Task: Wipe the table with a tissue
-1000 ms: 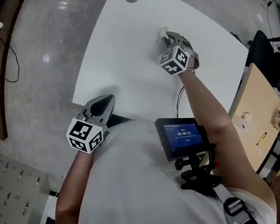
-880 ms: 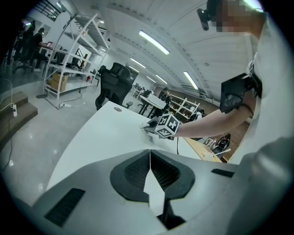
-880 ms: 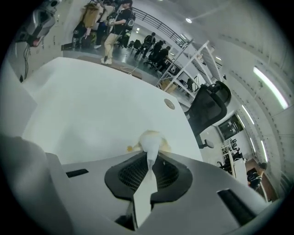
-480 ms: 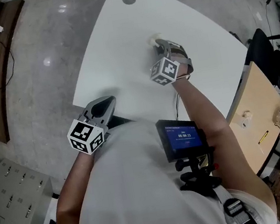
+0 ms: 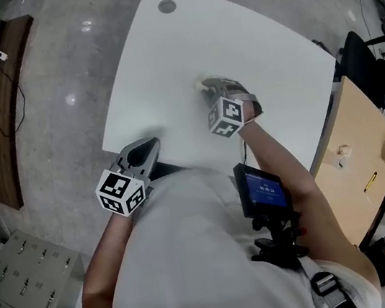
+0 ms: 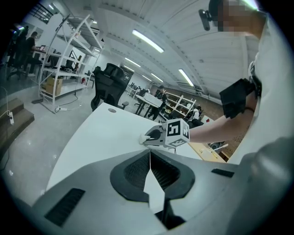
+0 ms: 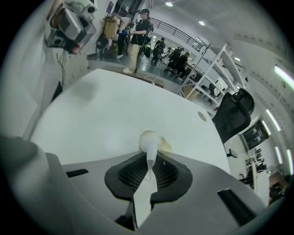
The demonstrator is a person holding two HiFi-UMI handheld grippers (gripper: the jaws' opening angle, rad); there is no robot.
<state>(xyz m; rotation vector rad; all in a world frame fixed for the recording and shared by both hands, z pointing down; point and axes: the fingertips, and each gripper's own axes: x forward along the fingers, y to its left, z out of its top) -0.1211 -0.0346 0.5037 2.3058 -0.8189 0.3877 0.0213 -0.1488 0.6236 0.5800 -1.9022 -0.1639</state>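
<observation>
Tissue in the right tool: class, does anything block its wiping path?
Nothing visible does. The tissue, pinched in the right tool, meets only bare table; the left tool sits at the near edge.

Right gripper extended, jaws pinched; left gripper near body, jaws together.

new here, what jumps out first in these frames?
A big bare white table fills the head view. Near its middle the right hand-held gripper is shut on a wad of tissue that sits down on the tabletop. The left hand-held gripper is shut and empty at the table's near edge, and a lit blue screen is mounted on the person's chest.
</observation>
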